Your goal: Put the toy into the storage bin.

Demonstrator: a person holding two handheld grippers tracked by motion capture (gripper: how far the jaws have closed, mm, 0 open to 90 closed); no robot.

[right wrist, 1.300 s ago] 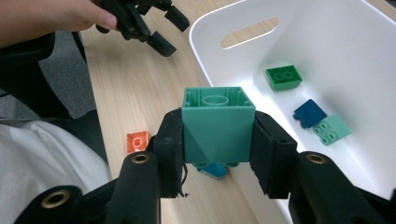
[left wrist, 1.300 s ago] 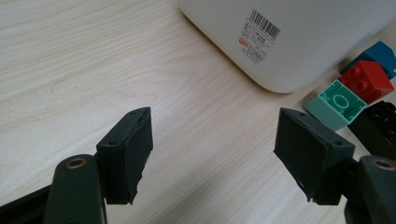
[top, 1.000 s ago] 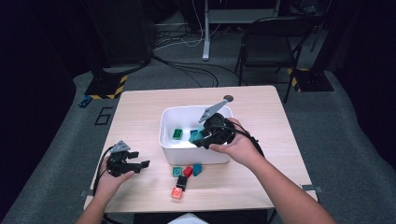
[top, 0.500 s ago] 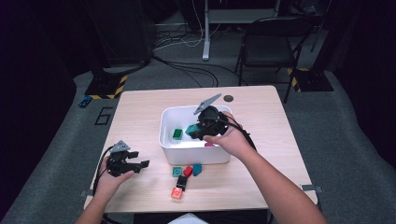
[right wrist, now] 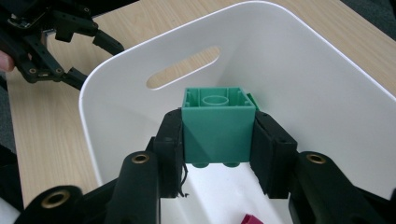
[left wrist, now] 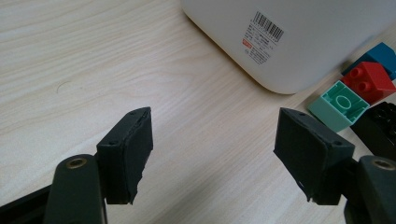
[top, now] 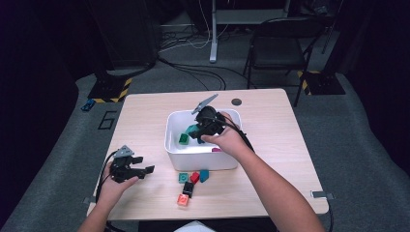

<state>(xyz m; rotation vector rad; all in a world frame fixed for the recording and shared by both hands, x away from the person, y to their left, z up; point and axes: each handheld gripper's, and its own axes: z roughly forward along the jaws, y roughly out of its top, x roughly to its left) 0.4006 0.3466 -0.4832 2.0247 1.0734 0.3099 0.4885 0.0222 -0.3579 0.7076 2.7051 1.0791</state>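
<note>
High view: the right gripper (top: 197,130) is hanging over the white bin (top: 174,150) on the table (top: 270,125), carrying a green block (top: 192,129) above the bin's inside. A second green block (top: 184,139) is lying on the bin floor, and a magenta piece (top: 216,150) is lying near the front wall. The left gripper (top: 145,170) is resting low over the table to the left of the bin, jaws apart. In front of the bin, a mint block (top: 183,178), a red block (top: 195,177), a teal block (top: 204,175), a black block (top: 188,189) and a salmon block (top: 183,199) are lying close together.

Left gripper view: the jaws are standing wide open over bare wood, gripping nothing. The bin's corner (left wrist: 299,46) is lying ahead, with the mint (left wrist: 339,103), red (left wrist: 369,82), teal (left wrist: 380,53) and black (left wrist: 378,123) blocks beside it.

Right gripper view: both jaws are pressing the sides of the green block (right wrist: 217,126), holding it inside the bin (right wrist: 299,79), studs down. The magenta piece (right wrist: 250,219) is lying below.
</note>
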